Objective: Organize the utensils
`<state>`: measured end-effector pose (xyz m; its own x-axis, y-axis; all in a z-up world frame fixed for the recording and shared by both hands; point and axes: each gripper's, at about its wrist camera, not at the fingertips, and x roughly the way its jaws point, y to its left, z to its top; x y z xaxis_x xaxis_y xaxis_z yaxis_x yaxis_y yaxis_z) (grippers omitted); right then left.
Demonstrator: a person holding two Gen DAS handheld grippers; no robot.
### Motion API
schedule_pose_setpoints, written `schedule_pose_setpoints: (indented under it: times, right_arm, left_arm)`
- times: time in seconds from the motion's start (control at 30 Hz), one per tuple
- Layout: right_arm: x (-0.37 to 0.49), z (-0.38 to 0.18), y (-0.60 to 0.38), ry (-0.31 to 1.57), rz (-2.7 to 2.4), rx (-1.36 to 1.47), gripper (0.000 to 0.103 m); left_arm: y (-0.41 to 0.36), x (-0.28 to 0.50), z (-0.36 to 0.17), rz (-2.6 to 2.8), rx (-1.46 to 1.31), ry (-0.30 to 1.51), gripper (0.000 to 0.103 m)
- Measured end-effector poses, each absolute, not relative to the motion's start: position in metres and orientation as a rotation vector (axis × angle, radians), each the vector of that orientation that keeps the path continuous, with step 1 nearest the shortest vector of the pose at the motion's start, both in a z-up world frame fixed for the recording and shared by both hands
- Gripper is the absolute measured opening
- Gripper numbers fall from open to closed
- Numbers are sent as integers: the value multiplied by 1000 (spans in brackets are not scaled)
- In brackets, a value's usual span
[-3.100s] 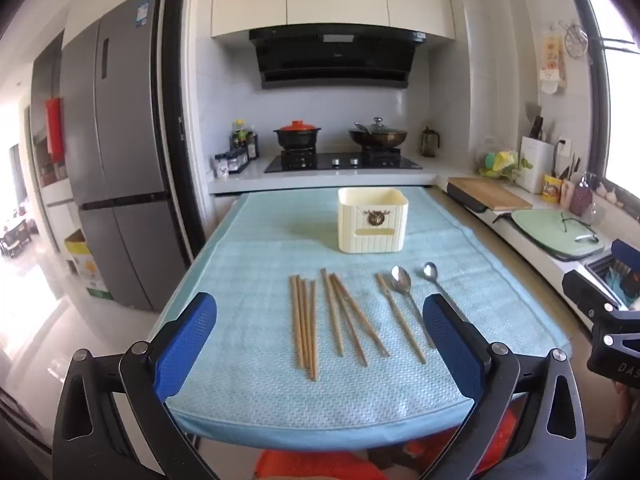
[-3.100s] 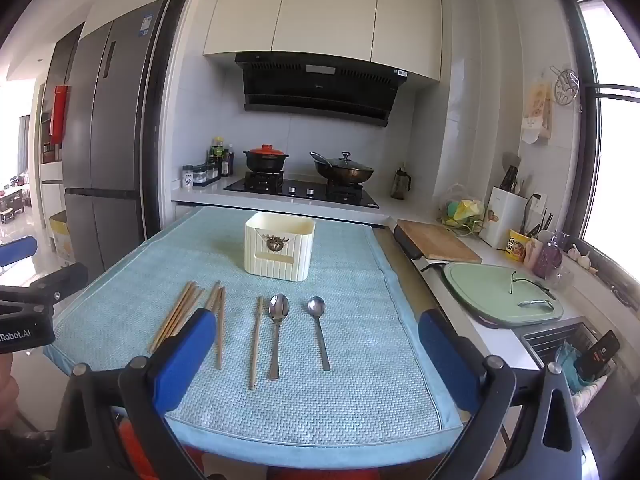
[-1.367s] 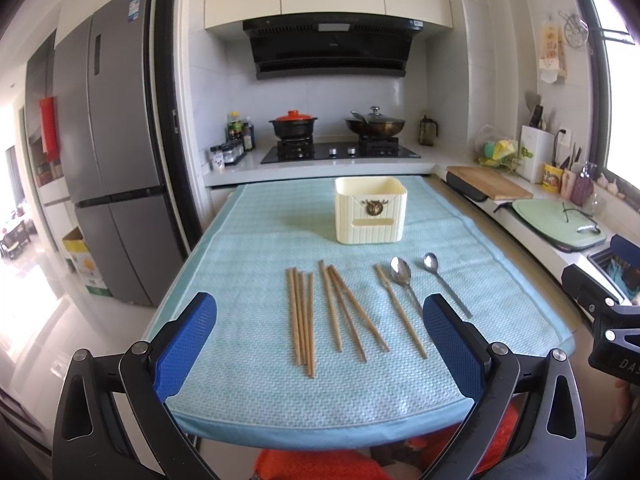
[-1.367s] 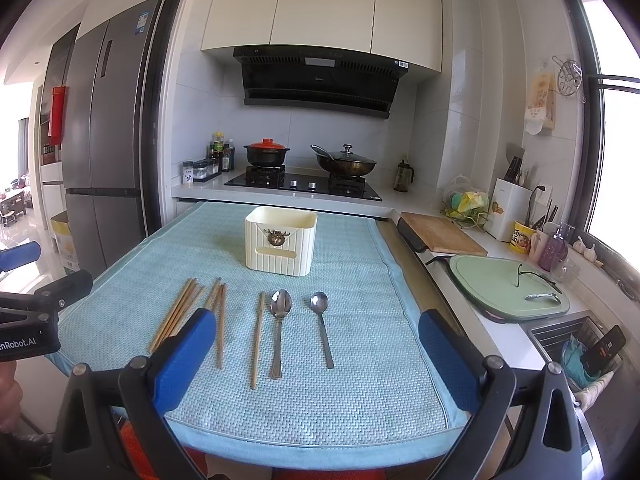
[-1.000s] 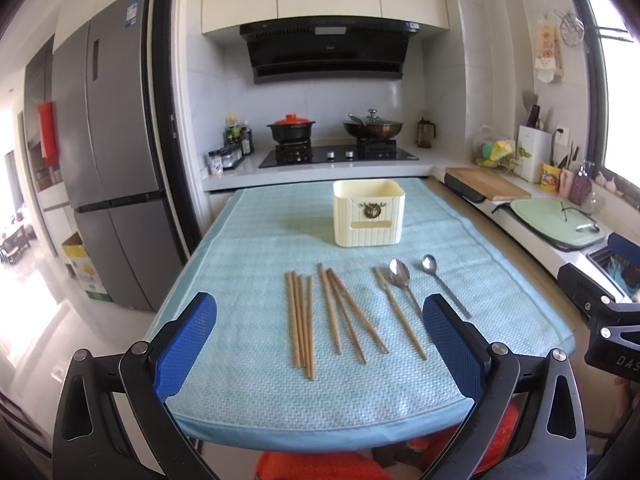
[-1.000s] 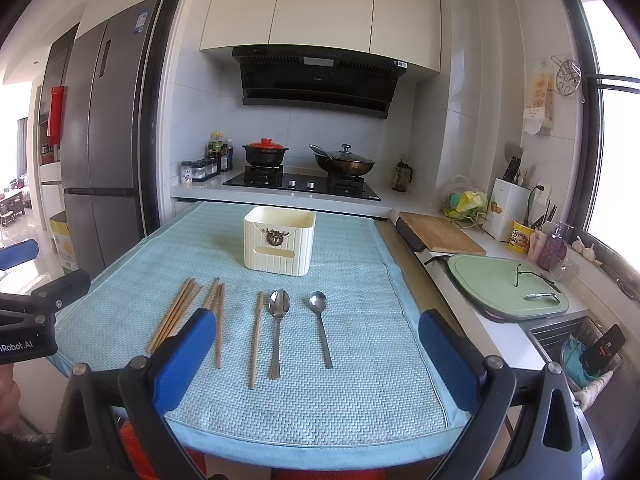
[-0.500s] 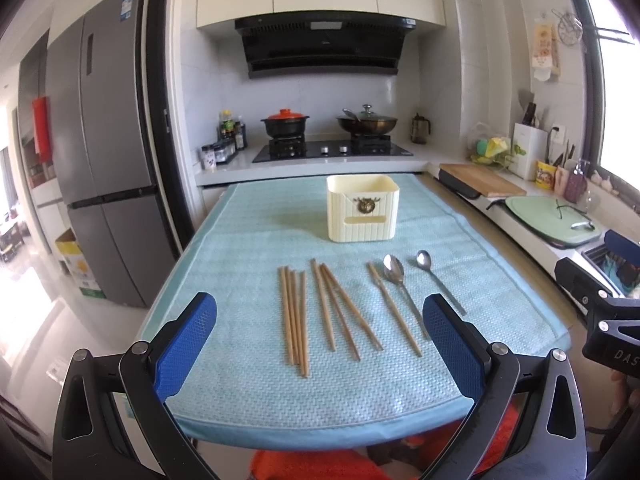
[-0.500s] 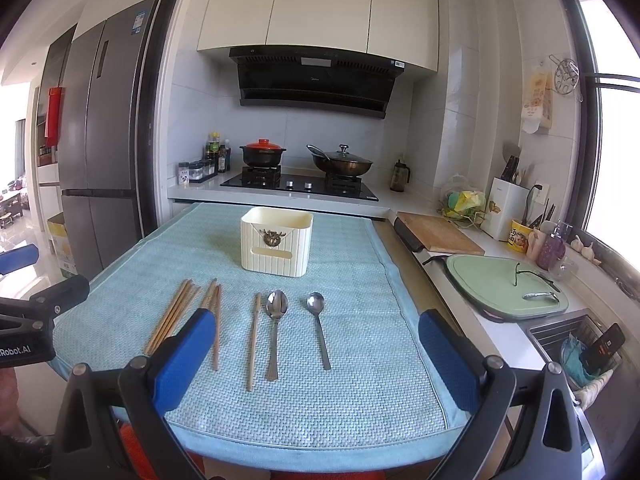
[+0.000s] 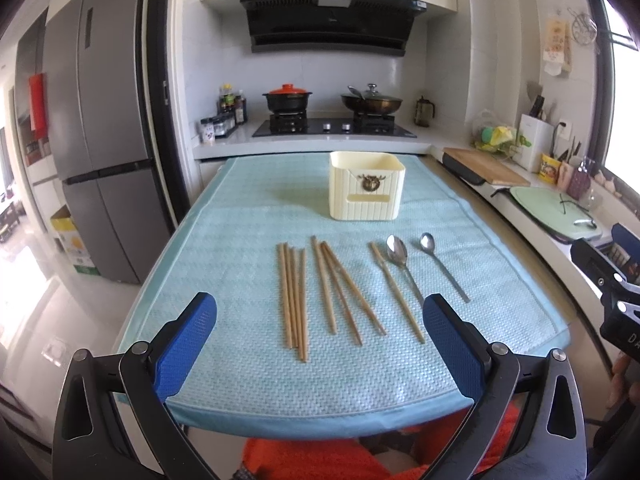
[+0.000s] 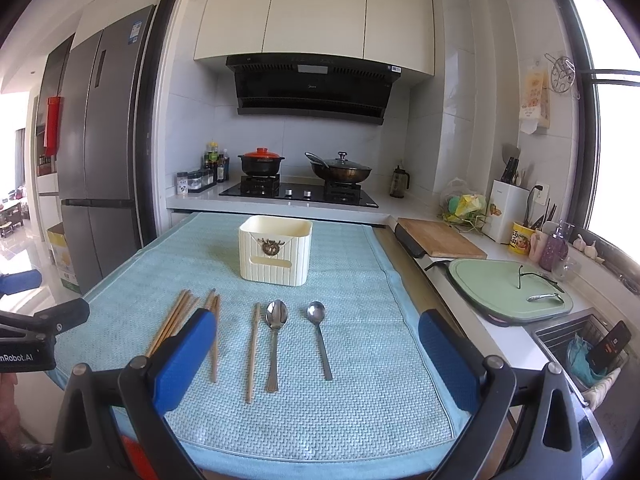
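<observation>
A cream utensil holder (image 9: 367, 185) (image 10: 275, 249) stands upright at the far middle of the light blue mat (image 9: 240, 208) (image 10: 352, 408). Several wooden chopsticks (image 9: 294, 296) (image 10: 172, 322) lie in loose groups in front of it, one single chopstick (image 10: 253, 350) beside two metal spoons (image 9: 402, 262) (image 10: 275, 340). My left gripper (image 9: 320, 340) hovers open above the mat's near edge, in front of the chopsticks. Over the same edge my right gripper (image 10: 316, 354) is open before the spoons. Neither holds anything.
A stove with a red-lidded pot (image 9: 287, 98) and a wok (image 9: 371, 100) lies behind the table. A grey fridge (image 9: 100, 152) stands left. A wooden board (image 10: 438, 238), green board (image 10: 506, 288) and sink (image 10: 576, 344) run along the right counter.
Both grippers have drifted only slightly; the left view shifted a little leftward. The utensils and holder have not moved, and both grippers stay open.
</observation>
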<state>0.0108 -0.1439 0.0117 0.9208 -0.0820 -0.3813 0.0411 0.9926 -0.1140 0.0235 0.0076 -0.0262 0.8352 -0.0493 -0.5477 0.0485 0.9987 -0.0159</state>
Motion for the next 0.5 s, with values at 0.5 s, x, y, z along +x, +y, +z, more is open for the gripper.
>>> schedule_pose_setpoints:
  times: [0.5]
  right_arm:
    - [43,-8,-150,437,21,-79,103]
  left_arm:
    - [43,71,-39,-24,-52,628,103]
